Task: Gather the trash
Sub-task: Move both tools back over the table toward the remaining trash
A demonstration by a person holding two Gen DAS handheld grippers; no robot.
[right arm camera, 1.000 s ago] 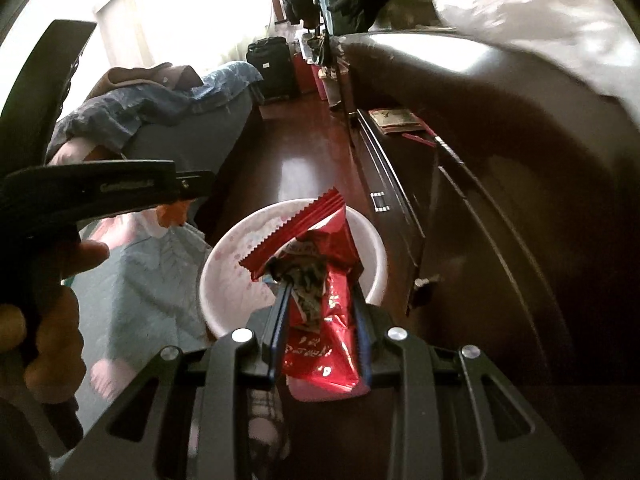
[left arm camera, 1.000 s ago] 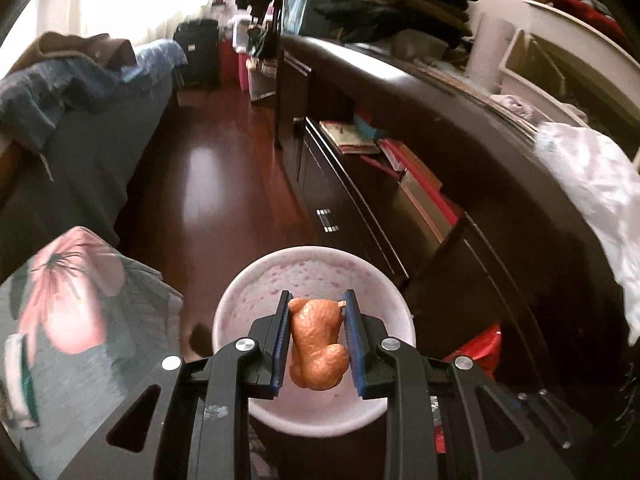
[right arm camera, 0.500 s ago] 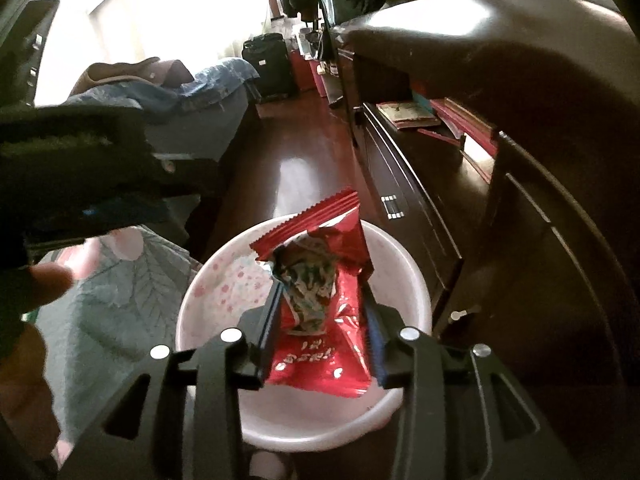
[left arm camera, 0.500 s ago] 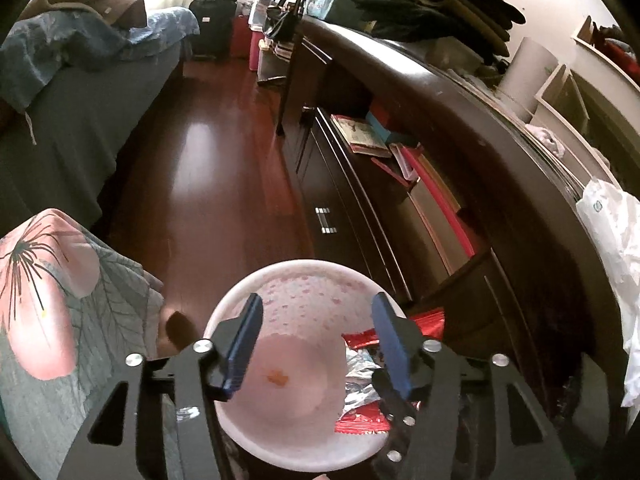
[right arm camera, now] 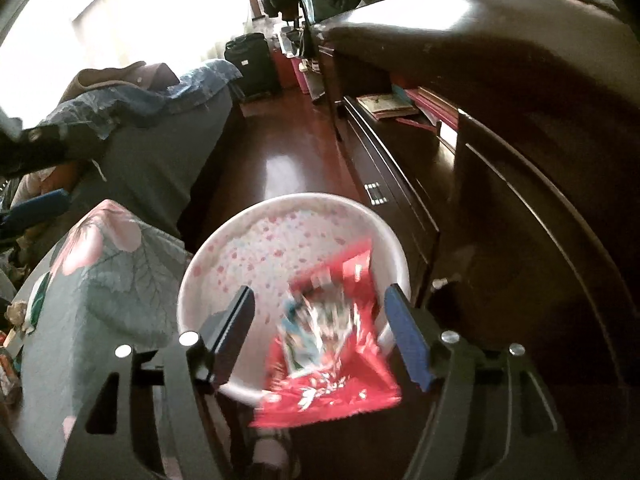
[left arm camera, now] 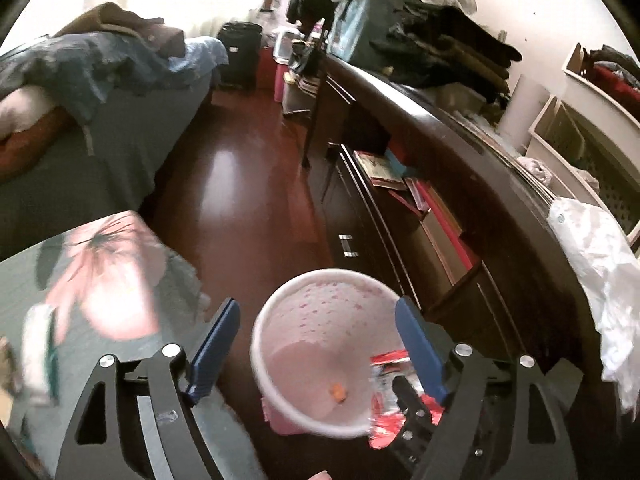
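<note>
Above the round pink speckled plastic bin (right arm camera: pixel 280 248), right gripper (right arm camera: pixel 316 336) just opened, crinkly red foil wrapper (right arm camera: pixel 332 360) loose between its jaws, left gripper (left arm camera: pixel 316 348) just opened, empty, small orange scrap (left arm camera: pixel 338 391) on the bin's floor.

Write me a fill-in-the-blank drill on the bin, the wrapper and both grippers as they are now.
1. The small orange scrap lies inside the pink ____.
2. The wrapper between the right gripper fingers is coloured ____.
3. The left gripper jaws, just opening, hold ____.
4. The bin stands on the wooden ____.

Missing words: bin; red; nothing; floor
</note>
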